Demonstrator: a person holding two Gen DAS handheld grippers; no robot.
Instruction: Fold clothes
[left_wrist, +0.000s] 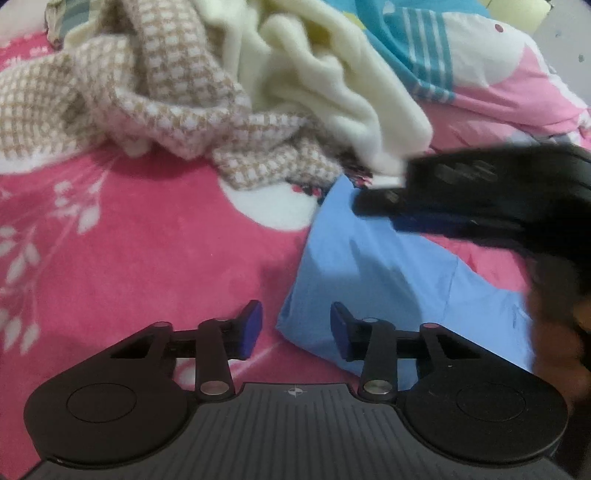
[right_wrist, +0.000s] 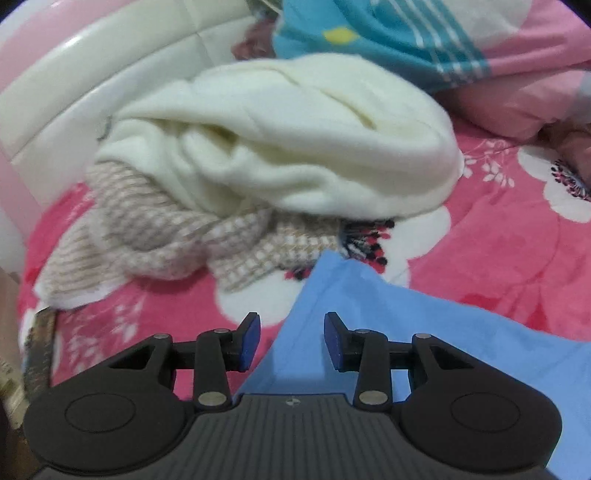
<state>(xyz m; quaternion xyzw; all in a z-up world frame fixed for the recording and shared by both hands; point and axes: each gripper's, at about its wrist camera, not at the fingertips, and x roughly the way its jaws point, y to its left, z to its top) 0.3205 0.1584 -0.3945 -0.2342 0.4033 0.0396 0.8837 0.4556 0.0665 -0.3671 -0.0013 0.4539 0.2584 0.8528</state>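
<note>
A light blue garment (left_wrist: 388, 280) lies on the pink floral bedspread (left_wrist: 147, 251). My left gripper (left_wrist: 295, 325) hovers at the garment's left edge, open, its pads touching nothing. My right gripper (right_wrist: 291, 332) is open above the same blue garment (right_wrist: 388, 332), whose left edge runs under the gap between the pads. In the left wrist view the right gripper (left_wrist: 384, 186) is a dark blur over the garment's far corner. Behind lie a cream fleece garment (right_wrist: 295, 147) and a beige-and-white checked knit (right_wrist: 155, 243), heaped together.
A quilt in blue, white stripes and pink (right_wrist: 406, 40) is bunched at the back right. A cream padded headboard (right_wrist: 92, 70) curves along the back left. A person's hand (left_wrist: 554, 325), blurred, holds the right gripper at the right edge.
</note>
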